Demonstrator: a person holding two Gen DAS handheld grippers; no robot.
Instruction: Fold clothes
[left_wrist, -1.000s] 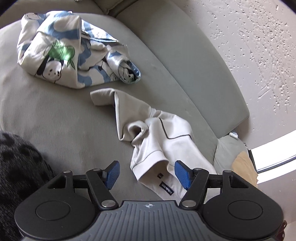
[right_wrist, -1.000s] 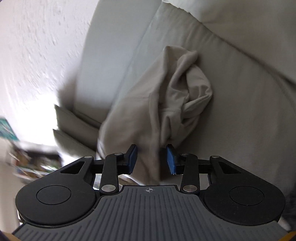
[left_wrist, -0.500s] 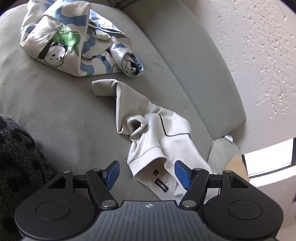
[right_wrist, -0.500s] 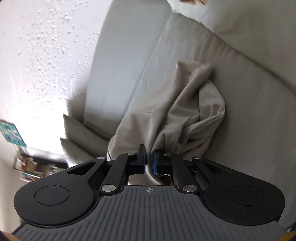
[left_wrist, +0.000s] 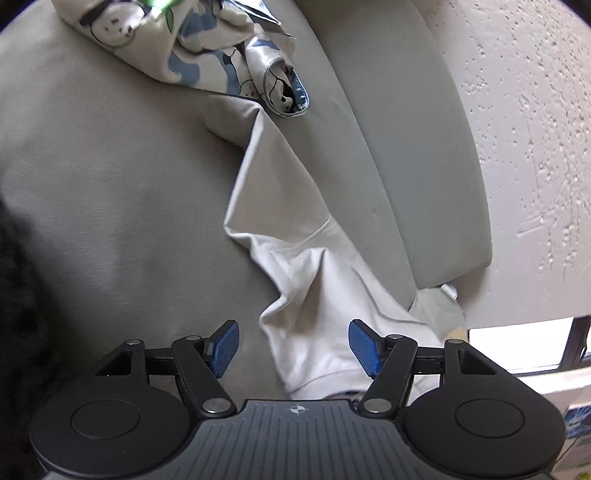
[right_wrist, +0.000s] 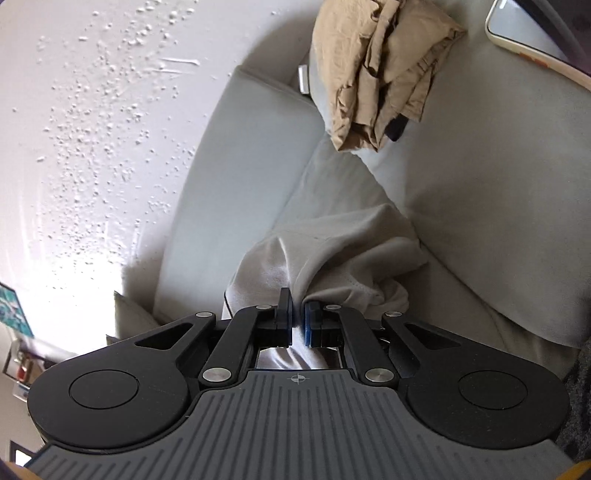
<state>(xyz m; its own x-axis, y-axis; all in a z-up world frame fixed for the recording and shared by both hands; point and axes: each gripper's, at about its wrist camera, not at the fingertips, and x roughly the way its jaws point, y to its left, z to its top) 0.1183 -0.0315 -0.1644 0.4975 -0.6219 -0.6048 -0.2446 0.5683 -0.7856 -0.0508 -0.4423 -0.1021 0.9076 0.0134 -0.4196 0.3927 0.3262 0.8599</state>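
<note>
A cream garment (left_wrist: 295, 229) lies stretched across the grey sofa seat (left_wrist: 110, 177), running from the upper middle down toward my left gripper (left_wrist: 293, 349). The left gripper is open and empty, with the garment's lower edge lying between its blue pads. In the right wrist view my right gripper (right_wrist: 297, 319) is shut on a bunched fold of the same cream garment (right_wrist: 340, 254), lifted off the seat.
A panda-print garment (left_wrist: 207, 48) lies crumpled at the far end of the seat. A tan garment (right_wrist: 380, 74) sits on the sofa cushion (right_wrist: 480, 177). A textured white wall (right_wrist: 92, 129) backs the sofa. A dark fuzzy item (left_wrist: 18, 295) sits at the left.
The right gripper closed on the cream garment and pulled it up and along. The garment went from crumpled to stretched out. The left gripper stayed open and moved forward over the garment.
</note>
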